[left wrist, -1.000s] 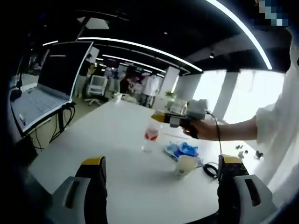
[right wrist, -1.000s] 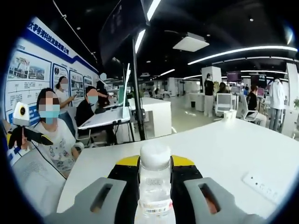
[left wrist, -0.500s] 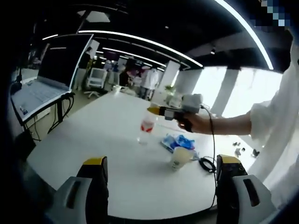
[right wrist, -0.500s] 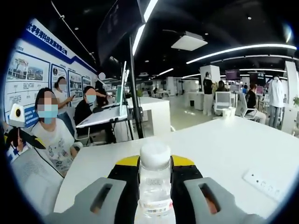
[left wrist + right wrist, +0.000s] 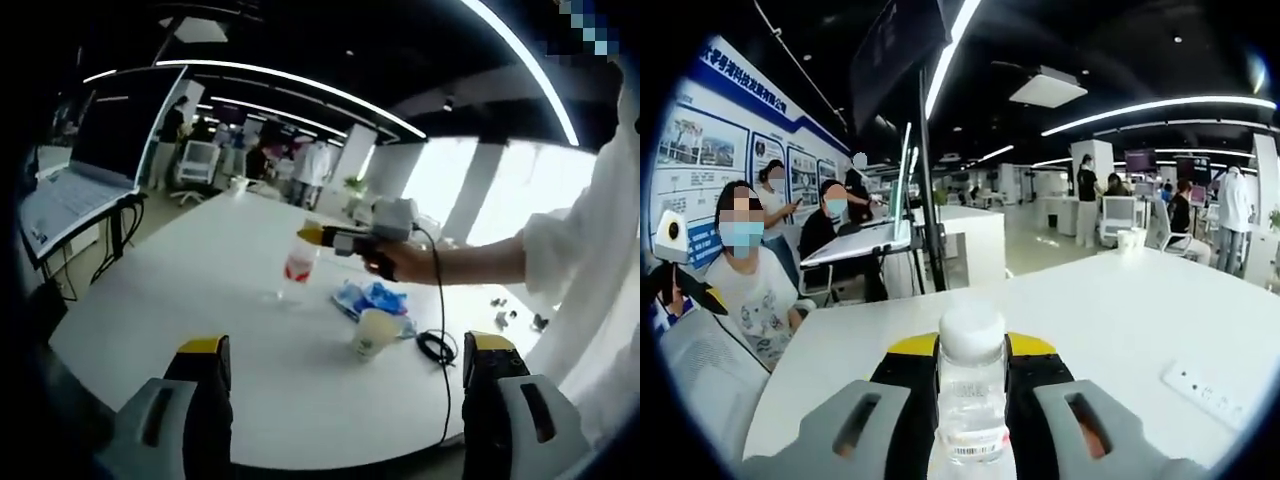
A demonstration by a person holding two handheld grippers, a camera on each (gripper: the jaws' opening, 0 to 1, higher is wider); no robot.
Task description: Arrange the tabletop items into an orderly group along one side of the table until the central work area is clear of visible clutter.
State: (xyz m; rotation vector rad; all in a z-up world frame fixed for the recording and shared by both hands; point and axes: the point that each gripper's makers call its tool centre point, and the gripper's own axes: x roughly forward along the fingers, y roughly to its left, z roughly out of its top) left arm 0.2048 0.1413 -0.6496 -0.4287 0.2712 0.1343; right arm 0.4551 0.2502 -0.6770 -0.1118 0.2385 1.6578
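Right claw (image 5: 973, 385) pinching a clear bottle (image 5: 972, 385) with white cap, upright between the jaws, held above the white table (image 5: 1120, 320). Left claw (image 5: 340, 400) spread, nothing between its jaws, near the table's close edge. Paper cup (image 5: 372, 333) and blue packet (image 5: 372, 297) mid-table; power strip (image 5: 1205, 395) toward one side edge.

Both views low – facing across table (image 5: 230, 300)
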